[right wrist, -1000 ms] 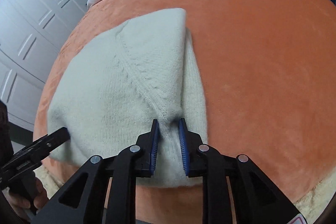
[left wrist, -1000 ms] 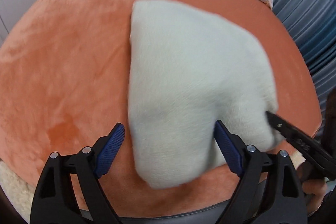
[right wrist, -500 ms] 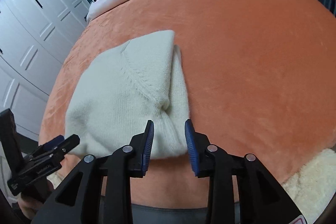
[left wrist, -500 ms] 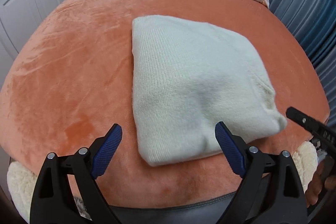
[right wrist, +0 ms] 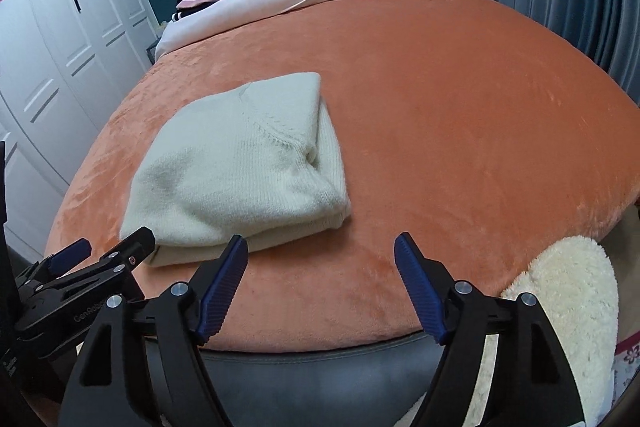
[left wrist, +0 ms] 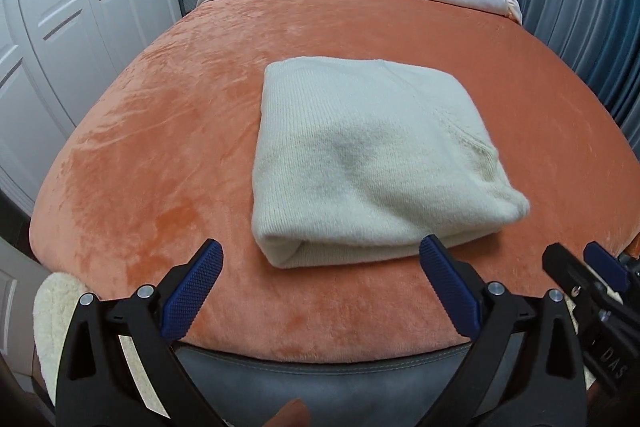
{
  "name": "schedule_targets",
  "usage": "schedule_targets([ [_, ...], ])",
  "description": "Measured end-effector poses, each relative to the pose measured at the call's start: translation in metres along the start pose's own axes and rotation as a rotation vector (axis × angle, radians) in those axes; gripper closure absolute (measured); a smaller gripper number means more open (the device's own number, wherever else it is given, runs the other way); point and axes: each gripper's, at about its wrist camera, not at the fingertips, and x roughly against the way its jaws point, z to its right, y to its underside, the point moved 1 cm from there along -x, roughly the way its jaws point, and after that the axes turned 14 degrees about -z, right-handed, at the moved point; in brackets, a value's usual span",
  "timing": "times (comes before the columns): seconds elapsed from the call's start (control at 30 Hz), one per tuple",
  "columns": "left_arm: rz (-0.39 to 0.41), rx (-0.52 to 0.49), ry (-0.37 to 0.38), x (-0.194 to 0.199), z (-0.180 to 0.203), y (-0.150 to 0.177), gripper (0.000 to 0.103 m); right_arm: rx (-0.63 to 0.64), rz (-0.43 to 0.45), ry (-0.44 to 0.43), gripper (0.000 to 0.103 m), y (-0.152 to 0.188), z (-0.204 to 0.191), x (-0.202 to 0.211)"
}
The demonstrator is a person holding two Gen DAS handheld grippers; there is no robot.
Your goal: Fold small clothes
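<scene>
Ahead of my tongs: cream ribbed-knit sweater (left wrist: 368, 163) on plain orange blanket (left wrist: 160, 155). My black left gripper (left wrist: 320, 291) carries blue textured pads (left wrist: 192, 295).

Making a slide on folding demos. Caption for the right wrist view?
Folded cream sweater lying on the orange blanket, right hand-held gripper open and clear of it.

Cream knitted garment (left wrist: 368, 163), folded into a compact, roughly rectangular bundle of several layers, lying flat on the orange plush cover (left wrist: 160, 155) near its front edge. The rounded fold faces forward; a raised seam crosses its top right.
</scene>
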Motion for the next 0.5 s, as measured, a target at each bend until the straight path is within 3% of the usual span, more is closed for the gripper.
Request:
schedule_targets([
  [0.5, 0.023, 0.011, -0.048, 0.015, 0.011, 0.024, 0.007, 0.023, 0.029, -0.028, 0.027, 0.018, -0.004, 0.012],
])
